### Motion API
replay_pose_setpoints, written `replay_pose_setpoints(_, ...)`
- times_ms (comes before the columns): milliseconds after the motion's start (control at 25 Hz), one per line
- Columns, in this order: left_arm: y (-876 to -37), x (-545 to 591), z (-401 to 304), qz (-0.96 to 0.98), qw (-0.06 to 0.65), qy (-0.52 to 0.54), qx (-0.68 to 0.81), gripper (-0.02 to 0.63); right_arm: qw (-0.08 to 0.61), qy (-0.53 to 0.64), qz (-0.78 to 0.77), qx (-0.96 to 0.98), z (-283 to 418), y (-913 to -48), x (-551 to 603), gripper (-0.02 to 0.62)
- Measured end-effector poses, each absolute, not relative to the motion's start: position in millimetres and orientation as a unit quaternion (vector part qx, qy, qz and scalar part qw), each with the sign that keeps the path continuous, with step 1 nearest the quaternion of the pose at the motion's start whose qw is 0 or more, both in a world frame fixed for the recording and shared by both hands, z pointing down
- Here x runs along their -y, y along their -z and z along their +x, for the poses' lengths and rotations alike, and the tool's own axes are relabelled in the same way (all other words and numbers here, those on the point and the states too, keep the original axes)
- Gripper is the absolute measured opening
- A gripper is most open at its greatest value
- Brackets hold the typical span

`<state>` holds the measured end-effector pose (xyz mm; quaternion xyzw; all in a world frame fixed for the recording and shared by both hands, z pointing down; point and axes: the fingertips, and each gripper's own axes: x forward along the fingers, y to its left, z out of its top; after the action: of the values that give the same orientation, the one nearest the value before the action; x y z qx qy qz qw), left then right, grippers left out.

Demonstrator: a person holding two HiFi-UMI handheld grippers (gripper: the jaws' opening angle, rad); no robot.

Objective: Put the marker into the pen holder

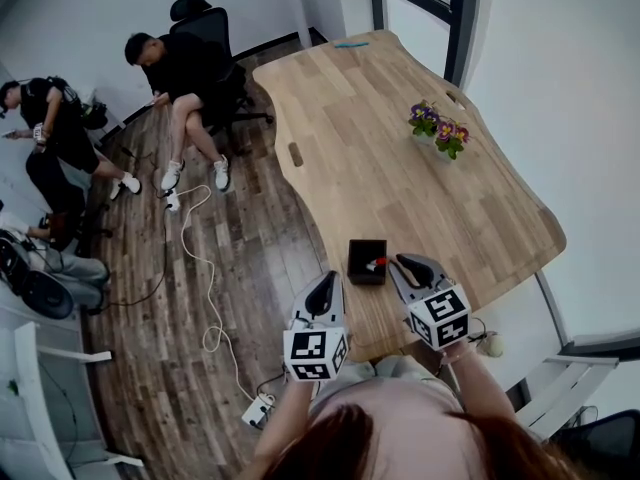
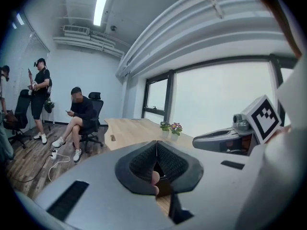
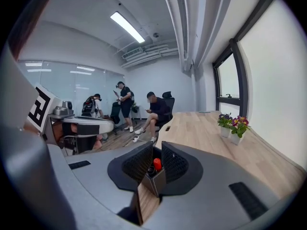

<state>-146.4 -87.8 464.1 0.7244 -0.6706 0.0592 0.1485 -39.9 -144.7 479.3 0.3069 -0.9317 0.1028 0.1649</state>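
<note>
A black square pen holder [image 1: 366, 262] stands near the front edge of the wooden table [image 1: 400, 168]. A red-capped marker [image 1: 376, 264] stands inside it. My right gripper [image 1: 402, 265] hovers just right of the holder. In the right gripper view its jaws [image 3: 157, 150] are slightly apart and hold nothing, and the holder [image 3: 156, 180] and the marker's red cap [image 3: 157, 164] show through the gap. My left gripper [image 1: 324, 286] hangs off the table's edge, left of the holder. Its pads [image 2: 156, 145] meet at the tips and grip nothing.
A small pot of flowers [image 1: 438, 128] sits on the far right of the table, and a teal pen-like thing [image 1: 351, 43] at its far end. A seated person [image 1: 185, 68] and others are on the left. A white cable and power strip [image 1: 258, 408] lie on the wooden floor.
</note>
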Motion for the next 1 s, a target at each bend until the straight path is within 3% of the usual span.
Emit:
replay_pose_setpoints(160, -451, 86, -134, 0.729, 0.143, -0.048, 0.667, 0.002, 0.147, -0.1, 0.317, 0.932, -27, -468, 139, 0.023)
replay_pose_setpoints(1000, -409, 59, -74, 0.732, 0.117, -0.025, 0.671, 0.002, 0.078, -0.038, 0.365, 0.927, 47, -430, 111, 0.0)
